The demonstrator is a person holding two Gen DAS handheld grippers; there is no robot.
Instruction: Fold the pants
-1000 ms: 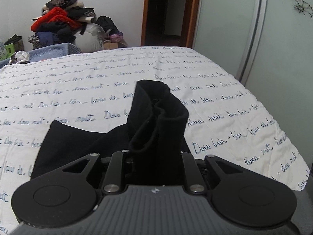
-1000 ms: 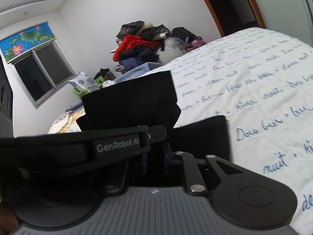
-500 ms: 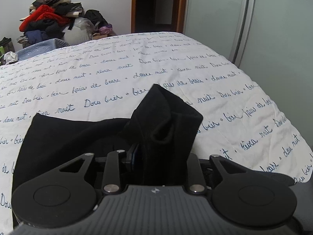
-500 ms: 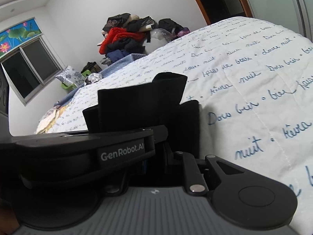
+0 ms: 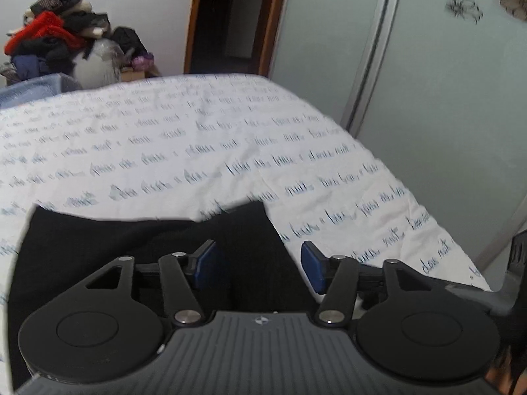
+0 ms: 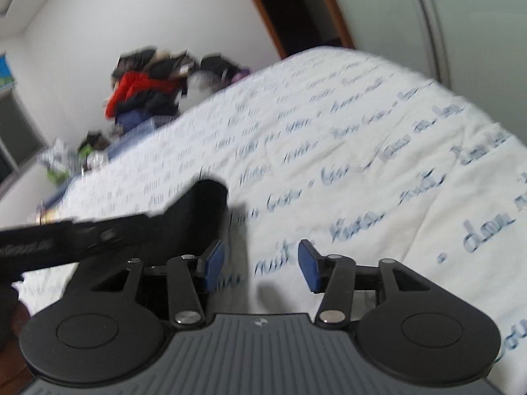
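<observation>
Pants (image 5: 138, 250) now lie flat, released as both claws just opened.

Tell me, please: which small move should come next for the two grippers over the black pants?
Probably draw both back. The left gripper and right gripper have just been opening; no blue pad presses the black fabric pants, which lie on the white script-printed bedspread.

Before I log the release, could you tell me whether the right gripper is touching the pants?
Apart. In the right wrist view, the right gripper, whose jaws have just been opening, shows only bedspread between its pads; the pants lie left.
</observation>
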